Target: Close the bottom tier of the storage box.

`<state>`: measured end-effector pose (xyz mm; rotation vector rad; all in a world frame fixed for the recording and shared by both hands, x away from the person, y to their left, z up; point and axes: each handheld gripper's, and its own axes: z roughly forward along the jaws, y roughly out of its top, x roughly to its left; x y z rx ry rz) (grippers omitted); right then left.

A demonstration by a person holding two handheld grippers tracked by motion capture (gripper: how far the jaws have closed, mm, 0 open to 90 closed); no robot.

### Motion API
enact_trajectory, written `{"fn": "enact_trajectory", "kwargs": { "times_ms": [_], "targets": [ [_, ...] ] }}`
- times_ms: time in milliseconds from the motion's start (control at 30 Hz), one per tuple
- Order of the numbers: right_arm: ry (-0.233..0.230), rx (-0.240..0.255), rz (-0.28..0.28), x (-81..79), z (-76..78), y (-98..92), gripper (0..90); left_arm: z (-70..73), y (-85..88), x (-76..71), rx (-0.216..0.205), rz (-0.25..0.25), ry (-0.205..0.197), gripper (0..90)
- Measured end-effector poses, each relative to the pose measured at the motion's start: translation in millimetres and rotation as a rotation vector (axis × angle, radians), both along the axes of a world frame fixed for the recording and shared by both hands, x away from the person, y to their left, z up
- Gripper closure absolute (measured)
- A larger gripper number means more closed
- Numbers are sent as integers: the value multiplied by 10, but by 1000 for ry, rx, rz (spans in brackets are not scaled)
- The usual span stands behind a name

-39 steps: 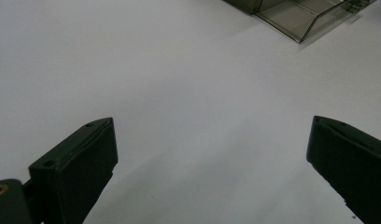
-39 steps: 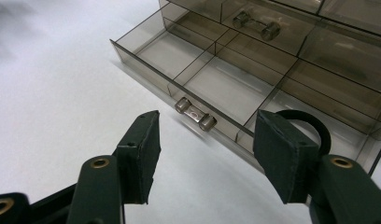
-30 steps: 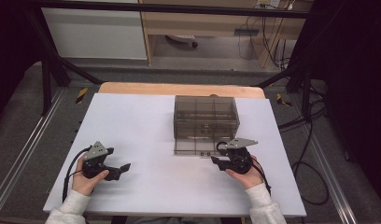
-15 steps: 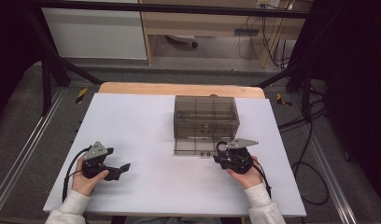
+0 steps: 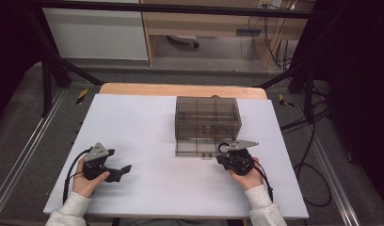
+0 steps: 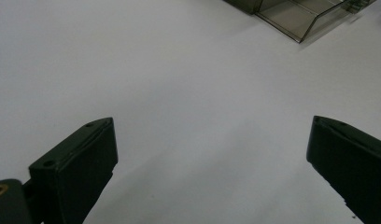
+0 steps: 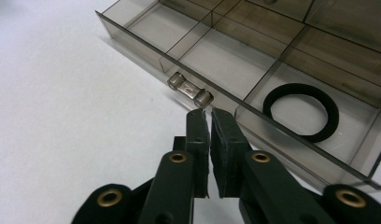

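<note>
At the near right of the table (image 5: 133,117), right gripper (image 7: 206,113) with jaws just closed to a thin slit, nothing between them, tips just beside the clear handle (image 7: 189,91) of the pulled-out drawer (image 7: 146,28). Black ring (image 7: 271,108) flat in a front compartment, behind the drawer's front wall. Probably about to close the drawer: press the shut tips square against the front by the handle and push straight toward the box (image 5: 206,110), without riding over the low rim. Far to the left, left gripper (image 6: 209,126) low over bare tabletop, jaws wide and holding nothing. Plenty of free room on every side, the table's near edge close behind both hands.
</note>
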<state>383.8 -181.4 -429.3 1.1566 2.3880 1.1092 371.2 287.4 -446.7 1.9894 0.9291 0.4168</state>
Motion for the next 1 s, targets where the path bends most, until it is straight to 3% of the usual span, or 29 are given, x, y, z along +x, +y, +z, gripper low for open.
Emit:
{"fn": "enact_trajectory", "kwargs": {
  "times_ms": [1000],
  "targets": [
    [-22, -48, -15, 109, -134, 109, 900, -3, -4, 3, -1, -3, 1, 15]
  ]
}}
